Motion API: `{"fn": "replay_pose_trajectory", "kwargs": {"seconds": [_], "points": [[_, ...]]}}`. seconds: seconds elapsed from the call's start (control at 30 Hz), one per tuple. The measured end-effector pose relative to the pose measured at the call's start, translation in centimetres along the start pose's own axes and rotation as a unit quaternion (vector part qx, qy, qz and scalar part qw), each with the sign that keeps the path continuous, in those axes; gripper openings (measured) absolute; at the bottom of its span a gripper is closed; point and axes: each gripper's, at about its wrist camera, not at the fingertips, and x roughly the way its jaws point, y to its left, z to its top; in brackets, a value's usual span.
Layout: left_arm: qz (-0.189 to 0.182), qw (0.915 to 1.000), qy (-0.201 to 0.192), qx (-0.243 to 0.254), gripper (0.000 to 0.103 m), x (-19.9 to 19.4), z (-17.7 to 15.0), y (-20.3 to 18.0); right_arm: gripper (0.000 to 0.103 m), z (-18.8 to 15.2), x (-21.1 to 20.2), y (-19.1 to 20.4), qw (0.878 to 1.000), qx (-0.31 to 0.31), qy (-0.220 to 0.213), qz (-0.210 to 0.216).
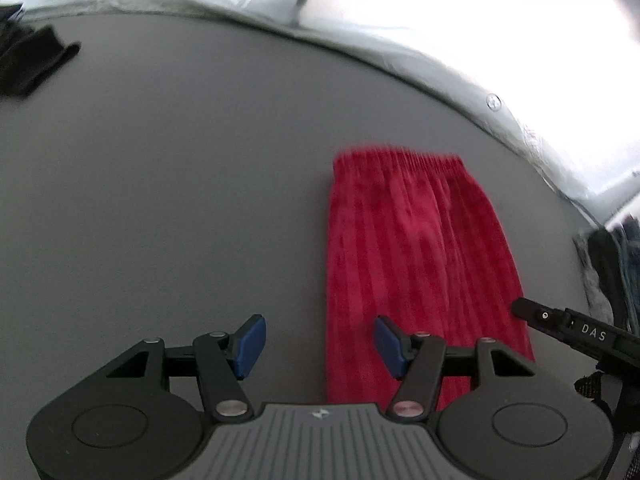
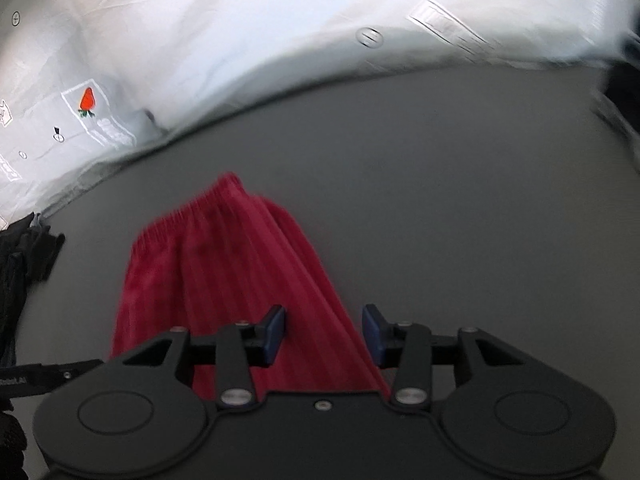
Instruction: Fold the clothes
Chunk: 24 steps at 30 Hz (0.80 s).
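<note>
Left wrist view: we look down our left tool (image 1: pixel 318 346), its blue pads spread apart with nothing between them, only bare grey counter (image 1: pixel 180 200) showing in the gap. The red pleated garment (image 1: pixel 416 264) lies flat to the right of centre, its long axis running from the lower edge of the frame up toward the gathered waistband at the middle right. The right-hand pad hangs over the garment's left border. The tip of the other tool enters at lower right, beside the cloth's right border.

Right wrist view: our right tool (image 2: pixel 324 334) also stands parted, gripping nothing; the red garment (image 2: pixel 224 272) reaches from under its left pad toward the upper left, and the cloth's right edge passes through the gap. A dark pile of clothes (image 2: pixel 24 264) sits at the left edge. We judge both tools about equally near, one flanking each long edge.
</note>
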Motion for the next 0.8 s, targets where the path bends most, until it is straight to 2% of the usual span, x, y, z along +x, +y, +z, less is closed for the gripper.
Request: {"fn": "replay_pose_trajectory", "kwargs": {"seconds": [0.1,0.3,0.43,0.53,0.63,0.7,0.77,0.8], "points": [[-0.009,0.9998,0.014,-0.012,0.061,-1.3,-3.5,0.0,0.042,-2.5,-1.9,-2.0,1.000,0.005,0.017,-0.013],[-0.050,0.9966,0.036,-0.053,0.060,-3.9,-10.0,0.2,0.039,-6.1,-5.5,-5.4,0.999,0.028,0.027,0.004],[-0.073,0.9878,0.050,-0.128,0.059,-4.7,-13.8,1.1,0.036,-7.4,-6.9,-7.2,0.998,0.049,0.034,0.022],[-0.097,0.9818,0.051,-0.155,0.056,-4.6,-15.7,1.7,0.035,-8.3,-7.6,-8.5,0.996,0.066,0.033,0.047],[-0.088,0.9871,0.046,-0.126,0.048,-4.4,-16.7,1.0,0.030,-9.3,-8.1,-9.4,0.995,0.073,0.026,0.068],[-0.084,0.9894,0.052,-0.106,0.025,-4.0,-17.0,0.3,0.026,-9.7,-8.3,-9.6,0.994,0.079,0.026,0.074],[-0.090,0.9880,0.064,-0.108,0.017,-3.3,-17.2,0.0,0.025,-10.2,-8.4,-9.9,0.993,0.084,0.028,0.083],[-0.094,0.9877,0.066,-0.106,0.017,-3.1,-17.3,-0.2,0.025,-10.4,-8.4,-9.9,0.992,0.083,0.029,0.093]]}}
